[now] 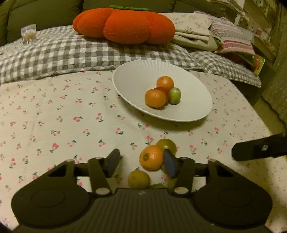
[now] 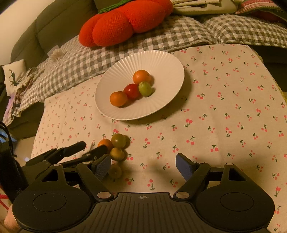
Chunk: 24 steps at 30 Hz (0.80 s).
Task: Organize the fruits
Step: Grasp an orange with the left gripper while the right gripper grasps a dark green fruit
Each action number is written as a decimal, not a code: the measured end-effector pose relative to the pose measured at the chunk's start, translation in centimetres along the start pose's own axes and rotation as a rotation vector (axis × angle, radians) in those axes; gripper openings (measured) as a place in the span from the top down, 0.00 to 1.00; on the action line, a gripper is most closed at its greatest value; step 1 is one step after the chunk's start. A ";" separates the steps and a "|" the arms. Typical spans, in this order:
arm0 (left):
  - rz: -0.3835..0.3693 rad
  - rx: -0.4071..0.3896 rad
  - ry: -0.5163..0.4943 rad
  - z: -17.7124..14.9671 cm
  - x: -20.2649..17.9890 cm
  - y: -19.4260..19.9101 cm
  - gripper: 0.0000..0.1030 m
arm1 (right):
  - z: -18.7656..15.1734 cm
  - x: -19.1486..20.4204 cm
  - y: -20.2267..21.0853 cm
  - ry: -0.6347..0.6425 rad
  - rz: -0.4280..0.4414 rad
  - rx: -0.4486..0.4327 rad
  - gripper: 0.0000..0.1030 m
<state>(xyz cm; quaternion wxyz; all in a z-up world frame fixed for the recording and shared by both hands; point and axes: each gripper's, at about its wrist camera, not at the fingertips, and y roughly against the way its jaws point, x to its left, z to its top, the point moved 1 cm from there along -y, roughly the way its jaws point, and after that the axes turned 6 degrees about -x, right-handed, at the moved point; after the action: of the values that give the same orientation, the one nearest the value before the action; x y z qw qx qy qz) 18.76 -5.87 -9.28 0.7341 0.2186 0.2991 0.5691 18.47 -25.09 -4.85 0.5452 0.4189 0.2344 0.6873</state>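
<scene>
A white ribbed plate (image 1: pixel 136 75) (image 2: pixel 157 59) holds two oranges (image 2: pixel 141 77) (image 2: pixel 118 98), a red fruit (image 2: pixel 132 91) and a green fruit (image 2: pixel 145 89). Loose on the cherry-print cloth lie an orange (image 1: pixel 151 157) (image 2: pixel 105 143) and several greenish fruits (image 1: pixel 166 145) (image 1: pixel 139 179) (image 2: pixel 117 154). My left gripper (image 1: pixel 141 159) straddles the loose orange. Its right pad (image 1: pixel 170 165) is against the orange, while its left pad (image 1: pixel 113 163) stands apart from it. My right gripper (image 2: pixel 143 164) is open over bare cloth to the right of the pile, with nothing between its fingers.
A big orange pumpkin cushion (image 1: pixel 123 26) lies on a grey gingham blanket (image 1: pixel 53 52) behind the plate. Folded cloths (image 1: pixel 193 34) are stacked at the back right. A green sofa back (image 1: pixel 44 12) rises behind. The cloth's right edge (image 1: pixel 254 111) drops off.
</scene>
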 end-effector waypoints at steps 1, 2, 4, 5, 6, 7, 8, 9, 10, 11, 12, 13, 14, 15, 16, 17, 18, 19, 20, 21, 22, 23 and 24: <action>-0.018 0.000 0.011 0.1 0.1 -0.1 0.63 | 0.0 0.0 0.0 -0.001 0.000 0.000 0.22; -0.033 0.000 0.020 0.1 0.1 -0.1 0.66 | 0.0 0.0 0.0 0.000 -0.001 0.000 0.22; -0.059 0.002 0.042 0.2 0.3 -0.2 0.76 | 0.0 0.0 0.0 -0.001 -0.003 0.000 0.22; -0.070 0.003 0.052 0.2 0.4 -0.2 0.78 | 0.0 0.0 0.0 -0.002 -0.002 0.001 0.22; -0.076 0.003 0.063 0.2 0.4 -0.2 0.78 | 0.0 0.0 -0.1 -0.002 -0.001 0.002 0.22; -0.079 0.003 0.071 0.2 0.6 -0.2 0.79 | -0.1 0.1 -0.1 0.000 -0.001 0.003 0.22; -0.082 0.004 0.078 0.2 0.6 -0.2 0.79 | -0.1 0.1 -0.1 0.002 -0.001 0.004 0.22; -0.083 0.003 0.087 0.2 0.7 -0.2 0.80 | -0.1 0.1 -0.2 0.004 0.000 0.005 0.22; -0.080 -0.001 0.096 0.3 0.9 -0.1 0.83 | -0.2 0.2 -0.2 0.005 0.001 0.007 0.22; -0.074 -0.007 0.102 0.3 0.9 0.1 0.84 | -0.2 0.2 -0.3 0.005 0.003 0.008 0.22; -0.070 -0.008 0.109 0.4 1.0 0.2 0.84 | -0.2 0.2 -0.3 0.004 0.004 0.009 0.22; -0.068 -0.007 0.117 0.5 1.0 0.2 0.85 | -0.2 0.1 -0.4 0.002 0.007 0.009 0.22; -0.071 -0.005 0.123 0.5 1.2 0.2 0.85 | -0.2 0.1 -0.5 0.001 0.009 0.008 0.22; -0.073 -0.002 0.123 0.5 1.2 0.2 0.85 | -0.3 0.1 -0.6 0.001 0.008 0.007 0.22; -0.074 0.003 0.117 0.4 1.1 0.1 0.84 | -0.2 0.1 -0.8 0.000 0.006 0.010 0.22; -0.071 -0.001 0.112 0.4 1.1 0.1 0.84 | -0.3 0.1 -1.0 -0.003 0.005 0.015 0.22; -0.061 -0.001 0.114 0.4 1.0 0.0 0.79 | -0.3 0.1 -1.2 -0.007 0.005 0.020 0.22; -0.059 0.006 0.115 0.4 0.9 -0.1 0.78 | -0.3 0.1 -1.4 -0.013 0.006 0.026 0.22; -0.065 0.007 0.112 0.4 0.8 -0.1 0.77 | -0.4 0.2 -1.5 -0.016 0.006 0.028 0.22; -0.073 0.017 0.104 0.3 0.6 -0.4 0.69 | -0.4 0.2 -1.5 -0.015 0.007 0.028 0.22; -0.089 0.039 0.101 0.1 0.4 -0.7 0.59 | -0.4 0.4 -1.5 -0.012 0.007 0.027 0.22; -0.091 0.046 0.101 -0.1 0.3 -0.9 0.55 | -0.4 0.5 -1.5 -0.009 0.007 0.026 0.22; -0.081 0.044 0.099 -0.2 0.2 -1.2 0.53 | -0.5 0.5 -1.5 -0.008 0.007 0.027 0.22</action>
<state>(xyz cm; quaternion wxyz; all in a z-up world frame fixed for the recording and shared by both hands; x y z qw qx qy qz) 19.46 -5.95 -10.26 0.7357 0.1939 0.3561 0.5425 18.90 -24.08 -6.12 0.5379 0.4297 0.2401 0.6844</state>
